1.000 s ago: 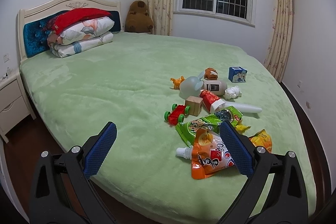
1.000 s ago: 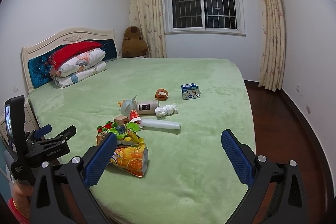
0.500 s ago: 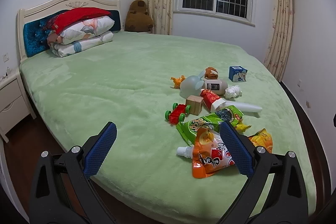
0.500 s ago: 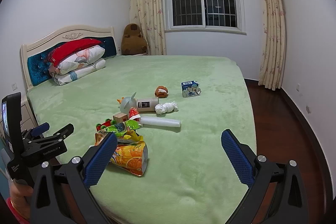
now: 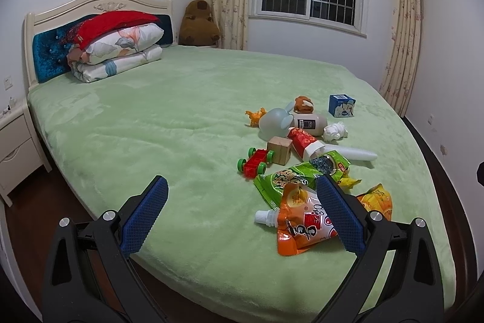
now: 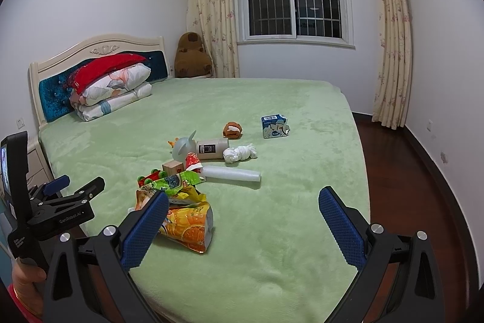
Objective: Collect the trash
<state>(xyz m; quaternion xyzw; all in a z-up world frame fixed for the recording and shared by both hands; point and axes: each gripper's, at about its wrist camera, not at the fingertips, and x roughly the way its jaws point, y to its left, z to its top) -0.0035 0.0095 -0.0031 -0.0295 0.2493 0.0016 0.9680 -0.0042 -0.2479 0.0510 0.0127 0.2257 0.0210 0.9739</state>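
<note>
Trash and toys lie in a heap on the green bed [image 5: 151, 126]. The heap holds an orange spouted pouch [image 5: 302, 226], a green snack bag [image 5: 290, 177], an orange-fruit bag [image 6: 187, 226], a red wrapper [image 5: 302, 141], a white roll [image 6: 231, 173], a crumpled tissue [image 6: 240, 153], a labelled bottle [image 6: 211, 146] and a blue carton [image 6: 273, 126]. My left gripper [image 5: 242, 180] hovers open just short of the pouch, holding nothing. My right gripper [image 6: 243, 193] is open over bare bed, to the right of the fruit bag. The left gripper [image 6: 78, 182] also shows at the left of the right wrist view.
A red toy car [image 5: 255, 164], a wooden block [image 5: 279, 150], a grey toy [image 5: 273, 124] and a brown plush [image 5: 304, 104] sit among the trash. Folded bedding [image 5: 115, 50] lies by the headboard. A nightstand [image 5: 15, 147] stands left of the bed, and dark wood floor [image 6: 408, 171] lies to the right.
The right wrist view has drifted slightly, so the heap sits a little higher in frame. The left gripper has barely moved. Both stay open and nothing on the bed has shifted.
</note>
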